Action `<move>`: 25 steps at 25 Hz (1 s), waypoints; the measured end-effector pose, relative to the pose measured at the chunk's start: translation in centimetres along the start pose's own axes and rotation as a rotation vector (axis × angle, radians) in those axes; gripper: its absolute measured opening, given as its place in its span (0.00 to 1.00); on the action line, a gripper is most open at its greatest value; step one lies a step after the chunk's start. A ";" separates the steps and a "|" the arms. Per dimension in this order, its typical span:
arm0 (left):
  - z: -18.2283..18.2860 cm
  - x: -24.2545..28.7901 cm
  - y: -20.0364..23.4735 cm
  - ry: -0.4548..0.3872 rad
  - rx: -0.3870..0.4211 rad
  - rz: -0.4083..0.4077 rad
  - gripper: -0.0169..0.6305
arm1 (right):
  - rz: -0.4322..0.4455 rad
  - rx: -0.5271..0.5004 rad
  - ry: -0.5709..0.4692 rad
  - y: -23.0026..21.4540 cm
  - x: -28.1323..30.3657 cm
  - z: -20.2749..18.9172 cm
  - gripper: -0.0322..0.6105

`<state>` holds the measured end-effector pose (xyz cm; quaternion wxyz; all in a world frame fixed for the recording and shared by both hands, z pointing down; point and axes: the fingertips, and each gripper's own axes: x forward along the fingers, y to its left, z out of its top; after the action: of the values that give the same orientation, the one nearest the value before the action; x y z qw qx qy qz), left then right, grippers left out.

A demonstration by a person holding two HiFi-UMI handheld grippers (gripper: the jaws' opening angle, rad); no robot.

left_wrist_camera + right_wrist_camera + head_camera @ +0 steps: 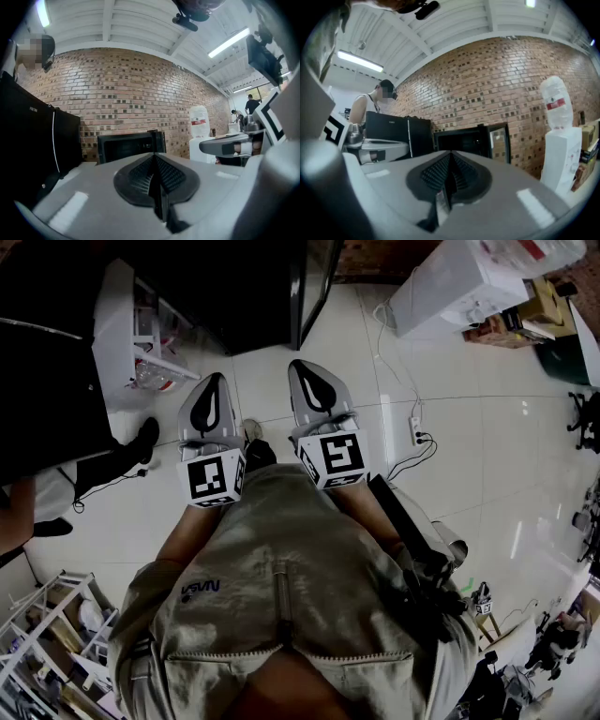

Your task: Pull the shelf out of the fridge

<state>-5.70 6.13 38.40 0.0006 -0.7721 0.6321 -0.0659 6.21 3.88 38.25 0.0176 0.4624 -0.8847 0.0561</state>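
Observation:
A small black fridge [258, 292] stands on the white floor ahead of me, its door [314, 287] swung open to the right. Its inside is dark and I make out no shelf in any view. My left gripper [214, 382] and right gripper [302, 367] are held side by side close to my chest, pointing at the fridge and well short of it. Both are shut with nothing between the jaws. The fridge [129, 146] lies straight ahead of the left gripper [153, 157]. Beyond the right gripper [450, 154] are the open fridge [461, 140] and its glass door [500, 138].
A white water dispenser [450, 282] stands right of the fridge, with boxes [525, 320] beyond it. A power strip [415, 432] and cables lie on the floor at right. A white rack [131, 334] and a person in black [47, 381] are at left.

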 end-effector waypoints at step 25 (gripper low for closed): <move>-0.9 15.0 16.3 0.013 0.089 -0.110 0.04 | -0.156 0.073 0.044 0.1 23.7 0.3 0.05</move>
<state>-18.78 -11.71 39.43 0.0274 -0.8045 0.5850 -0.0988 -7.36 -15.44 39.89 0.0244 0.5289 -0.8428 0.0971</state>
